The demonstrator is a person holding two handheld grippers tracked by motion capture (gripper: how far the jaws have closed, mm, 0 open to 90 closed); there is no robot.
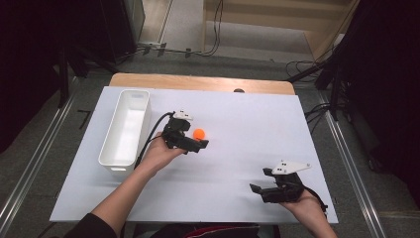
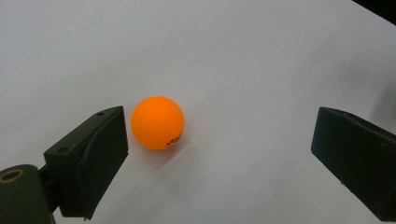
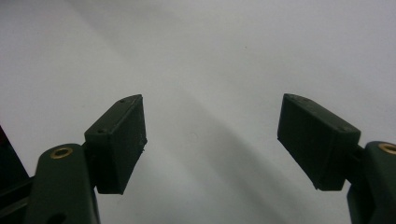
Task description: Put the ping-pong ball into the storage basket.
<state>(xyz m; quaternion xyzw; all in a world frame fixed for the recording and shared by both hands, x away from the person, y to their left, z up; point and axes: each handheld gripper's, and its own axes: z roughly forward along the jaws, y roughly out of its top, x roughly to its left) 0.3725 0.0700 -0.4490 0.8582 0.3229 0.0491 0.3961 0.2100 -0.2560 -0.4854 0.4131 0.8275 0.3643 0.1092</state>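
A small orange ball (image 1: 198, 133) rests on the white table top (image 1: 247, 119), left of its middle. My left gripper (image 1: 194, 132) is open and straddles the ball, one jaw on each side. In the left gripper view the ball (image 2: 157, 122) lies close to the left jaw without visibly touching it, far from the right jaw, and the left gripper (image 2: 219, 126) stands wide. My right gripper (image 1: 261, 180) is held near the front right of the table, open, with only bare white surface between its jaws (image 3: 212, 126).
A long white bin (image 1: 110, 161), with nothing in it, stands along the table's left side, just left of my left hand. A wooden strip (image 1: 198, 82) runs along the table's far edge. Cables lie on the floor behind.
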